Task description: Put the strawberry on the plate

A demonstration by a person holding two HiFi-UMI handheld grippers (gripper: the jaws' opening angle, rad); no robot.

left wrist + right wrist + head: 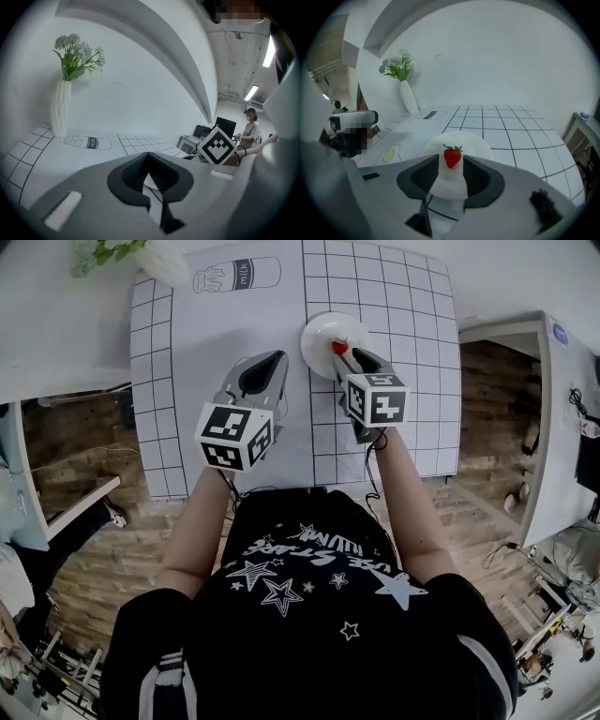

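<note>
Sitting on plate (pixel 480 143): strawberry (pixel 453 157), right gripper (pixel 451 169) jaws standing apart around it. Left gripper (pixel 149 164) hovering left of plate, jaws closed, empty. Gridded white mat (pixel 398 296) lying under plate; vase (pixel 408 98) standing beyond plate.

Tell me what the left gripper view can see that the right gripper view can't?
Only the left gripper view shows a black-and-white marker cube and a person far off by a dark monitor. Only the right gripper view shows the small red strawberry on the round white plate. Both show the white ribbed vase of flowers and the white gridded mat.
</note>
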